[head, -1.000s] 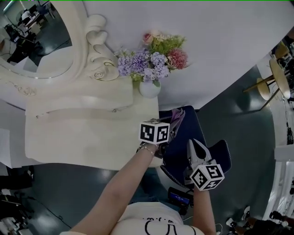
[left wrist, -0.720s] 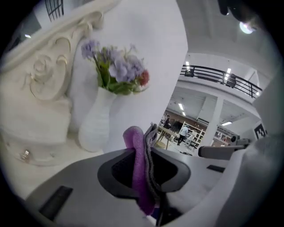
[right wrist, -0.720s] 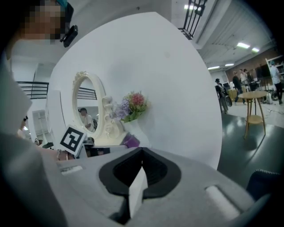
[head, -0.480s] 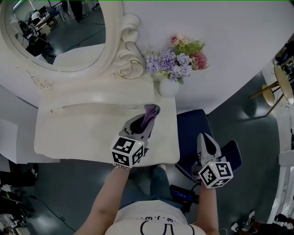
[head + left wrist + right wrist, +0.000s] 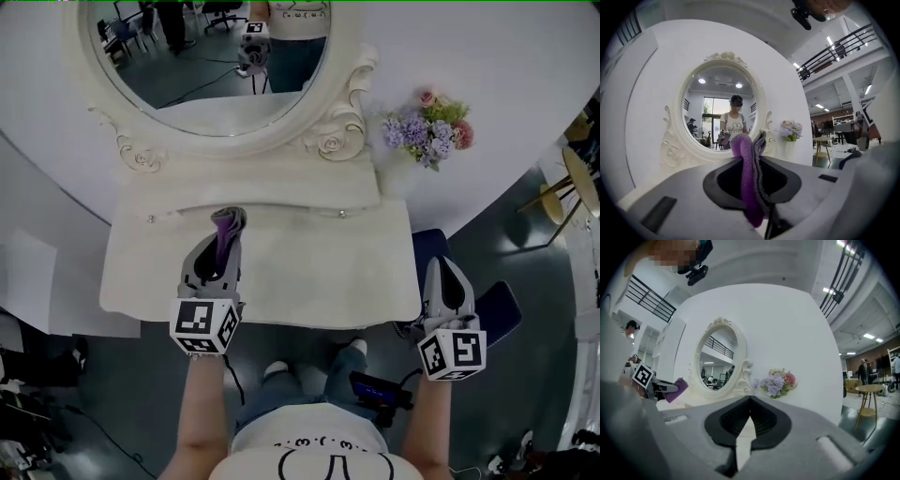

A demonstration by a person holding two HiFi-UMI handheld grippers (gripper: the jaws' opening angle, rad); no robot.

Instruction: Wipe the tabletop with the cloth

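The left gripper (image 5: 227, 225) has its jaws closed on a purple cloth (image 5: 226, 231). In the left gripper view the cloth (image 5: 748, 180) stands as a folded strip pinched upright between them, with a grey inner layer beside the purple and its top poking out past the jaw tips. This gripper is held over the left part of the pale tabletop (image 5: 319, 272), with the cloth's end close to the raised ledge (image 5: 253, 187) at the table's far side. Whether the cloth touches the surface cannot be made out. The right gripper (image 5: 441, 269) has its jaws brought together at the tips with nothing between them, and only a thin slit lower down shows the pale surface behind. It hangs just off the tabletop's right near corner, over a dark blue chair (image 5: 497, 309), well apart from the cloth. Beyond the ledge an oval mirror (image 5: 216, 66) in a carved white frame leans against the white wall (image 5: 487, 56) and reflects the person's torso. The only container in sight is a white vase (image 5: 790, 150) at the table's far right corner, just right of the mirror frame. It stands upright and holds a bunch of flowers (image 5: 427, 131) in lilac and pink with some green.
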